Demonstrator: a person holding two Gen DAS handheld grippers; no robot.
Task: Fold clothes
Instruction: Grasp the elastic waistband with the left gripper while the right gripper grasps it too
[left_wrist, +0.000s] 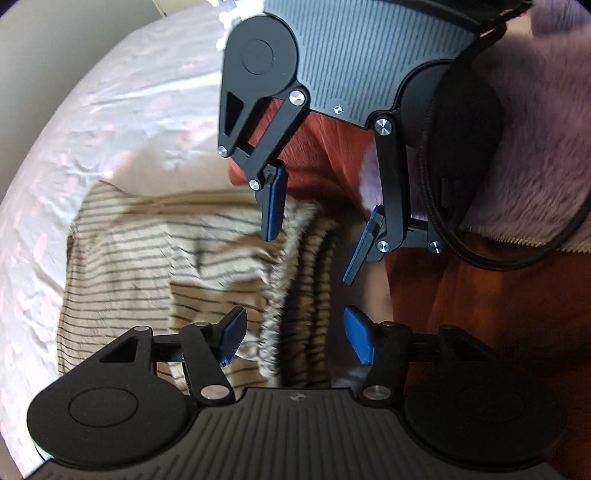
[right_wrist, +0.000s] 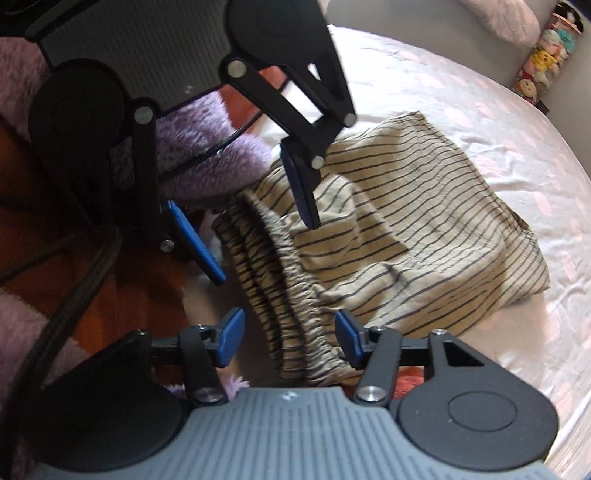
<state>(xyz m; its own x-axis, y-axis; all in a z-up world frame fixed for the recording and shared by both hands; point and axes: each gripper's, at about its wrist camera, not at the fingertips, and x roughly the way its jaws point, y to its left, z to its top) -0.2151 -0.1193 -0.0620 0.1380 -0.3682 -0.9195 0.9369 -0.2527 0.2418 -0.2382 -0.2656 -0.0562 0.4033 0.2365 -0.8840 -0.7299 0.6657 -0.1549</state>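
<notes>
Hidden / unclear: the near end of the striped shorts (right_wrist: 406, 236) is cut off behind the right gripper's own body; the elastic waistband (right_wrist: 280, 295) is motion-blurred in both views. Whether either set of pads actually touches cloth cannot be told. The people holding the tools are not seen apart from fuzzy purple sleeve fabric (right_wrist: 207, 162); a black cable (right_wrist: 74, 302) runs across it and out of frame. No lettering readable anywhere; only small crosshair marks on the ribbed gripper bodies.

Pose, left gripper (left_wrist: 295, 338): jaws spread wide, blue pads well apart, nothing between them but the gathered waistband lying just ahead and below. From the right wrist view the same tool comes in from the upper left, tilted down, one finger over the shorts just beyond the waistband, the other finger off the cloth to the side.

Pose, right gripper (right_wrist: 290, 339): jaws likewise spread, straddling the waistband, which passes between the pads. In the left wrist view it faces the left gripper from opposite, tips pointing toward it.

Shorts: beige with dark stripes, folded, lying on the white pink-patterned bedsheet (right_wrist: 480, 110), legs extending away ahead and right of the right gripper. Orange-red fabric (left_wrist: 325, 155) lies beyond the waistband. Stack of plush toys (right_wrist: 546, 55) at the far right edge.
</notes>
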